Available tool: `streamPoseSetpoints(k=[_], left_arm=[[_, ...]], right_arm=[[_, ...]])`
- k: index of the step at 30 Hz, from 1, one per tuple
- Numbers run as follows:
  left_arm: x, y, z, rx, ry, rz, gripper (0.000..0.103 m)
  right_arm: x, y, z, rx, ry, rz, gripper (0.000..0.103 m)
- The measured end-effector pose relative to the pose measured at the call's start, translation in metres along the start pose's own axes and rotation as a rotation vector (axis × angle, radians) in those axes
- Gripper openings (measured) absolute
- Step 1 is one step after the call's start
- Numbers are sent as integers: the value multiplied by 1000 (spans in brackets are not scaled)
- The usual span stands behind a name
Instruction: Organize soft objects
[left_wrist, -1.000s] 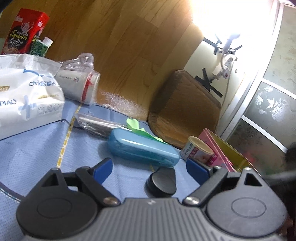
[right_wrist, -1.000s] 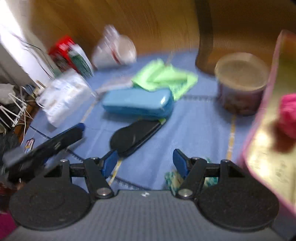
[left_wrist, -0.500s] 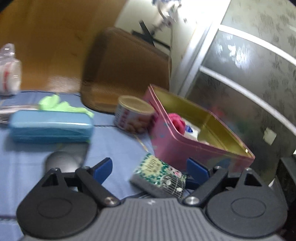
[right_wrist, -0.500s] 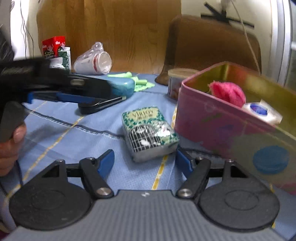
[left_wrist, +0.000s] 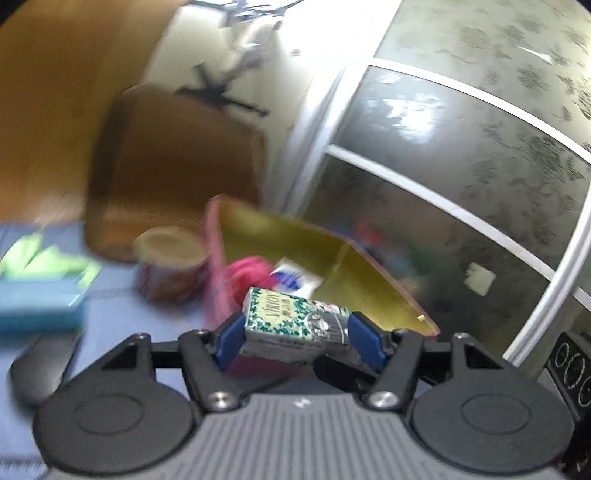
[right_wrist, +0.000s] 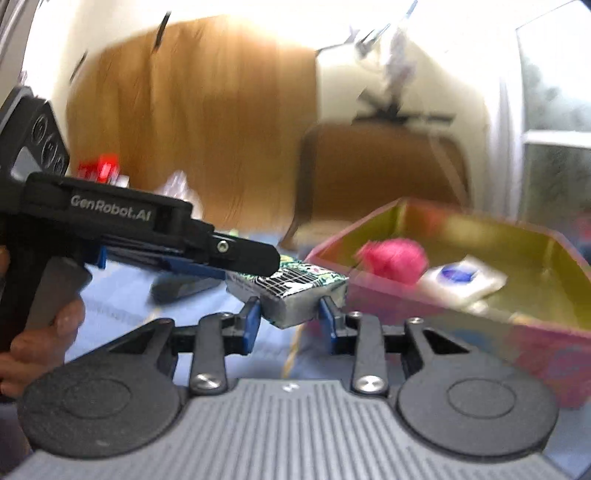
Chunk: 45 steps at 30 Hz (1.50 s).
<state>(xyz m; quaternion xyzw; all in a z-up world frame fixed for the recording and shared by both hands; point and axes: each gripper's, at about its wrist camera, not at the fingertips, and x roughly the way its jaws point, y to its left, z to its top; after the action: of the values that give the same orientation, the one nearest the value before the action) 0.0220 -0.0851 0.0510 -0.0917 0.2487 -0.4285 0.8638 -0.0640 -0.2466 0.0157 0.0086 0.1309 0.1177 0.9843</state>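
Green-patterned pack (left_wrist: 295, 325) pinched by both grippers.
Left gripper (left_wrist: 295, 338) and right gripper (right_wrist: 291, 316) should lift level, then release over tin (right_wrist: 546, 295).

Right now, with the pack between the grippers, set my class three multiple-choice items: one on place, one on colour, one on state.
1. Where is the pink ball? A on the cloth; B in the tin; C in a gripper.
2. What colour is the tin's inside? A gold; B white; C black.
3. How is the left gripper? A wide open, empty; B shut on the tissue pack; C out of view.
Answers: B, it lies within the tin's walls; A, the inner walls shine gold; B, its fingers press the pack's ends.
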Motion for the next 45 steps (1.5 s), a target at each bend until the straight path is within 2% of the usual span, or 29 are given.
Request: streamPoseSetpoints(k=[2,4,10,14,16,19,22,26,29,31,33,36,39,42,44,45], left_arm=[[23,-15,10,34,21,-23,62],[47,-30,15,66,40,-38,62],[126,-69,18,134,112,-75,62],[166,-81,16,137,125,-16,74],[170,-82,14,133,127,1,74],[155,-77,9,130,111,-8,79],[133,-72,6,161,78,9,83],[82,-51,-2,141,42,14,85],[36,-23,-10,98,12,48,86],[5,0,-17,58,-5,89,86],[-28,29,-27,12,-30,176,86],[-69,73,-42,-71,-59,337,86],[-100,107,-51,-97,-71,531,86],[-125,128,-55,-122,-123,609,86],[-137,138,-56,-203,-176,583,86],[-141,141,-56,-228,-198,580,86]], right_arm=[[-7,-12,6,-1,-58,-62,39],[-7,-27,5,4,-70,-123,39],[4,-91,-4,102,-27,-277,40],[18,-127,-8,138,24,-381,45],[16,-133,-13,154,23,-450,56],[8,-141,-20,196,9,-462,57],[-5,-133,-25,190,-30,-479,65],[-22,-119,-29,231,-87,-439,65],[-24,-102,-26,216,-115,-384,64],[-23,-86,-21,195,-128,-321,64],[-19,-67,-17,164,-127,-243,64],[-2,-36,-12,123,-68,-106,64],[25,-5,-11,107,39,44,64],[57,26,-4,42,109,159,64],[83,40,6,-8,124,224,66],[102,48,13,-41,141,256,73]])
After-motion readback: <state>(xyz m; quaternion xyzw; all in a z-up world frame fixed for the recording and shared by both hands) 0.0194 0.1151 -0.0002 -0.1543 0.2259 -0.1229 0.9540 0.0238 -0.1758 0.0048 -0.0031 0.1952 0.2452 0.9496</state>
